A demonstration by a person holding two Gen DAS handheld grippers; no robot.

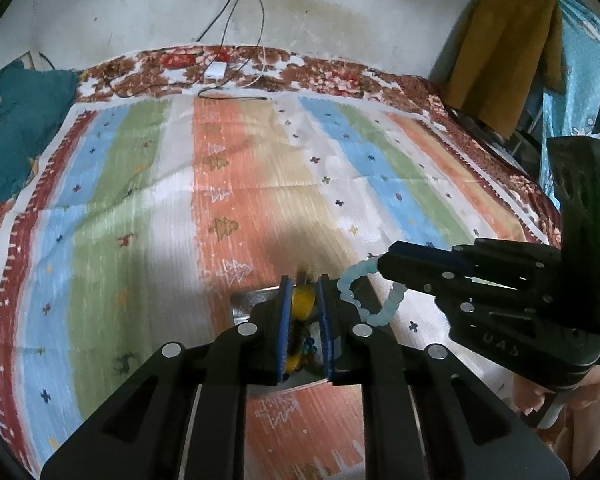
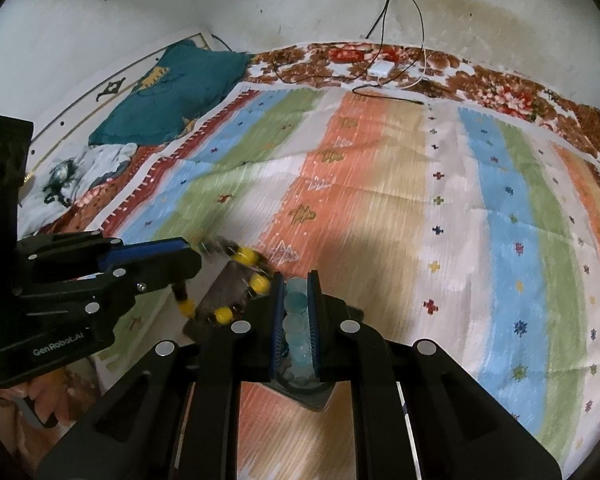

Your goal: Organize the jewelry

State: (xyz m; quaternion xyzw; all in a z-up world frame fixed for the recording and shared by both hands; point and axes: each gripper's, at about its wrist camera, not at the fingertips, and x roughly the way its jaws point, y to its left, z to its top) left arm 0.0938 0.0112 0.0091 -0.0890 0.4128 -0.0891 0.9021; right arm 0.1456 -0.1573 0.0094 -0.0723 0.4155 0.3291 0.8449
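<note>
I am gripping the yellow bead bracelet (image 2: 242,276) in my left tool (image 1: 305,320) and the pale blue bead bracelet (image 1: 366,294) in my right tool (image 2: 296,320), both above the metal tray (image 1: 246,300) near the bed's front edge, lowering them slowly and apart to avoid tangling
</note>
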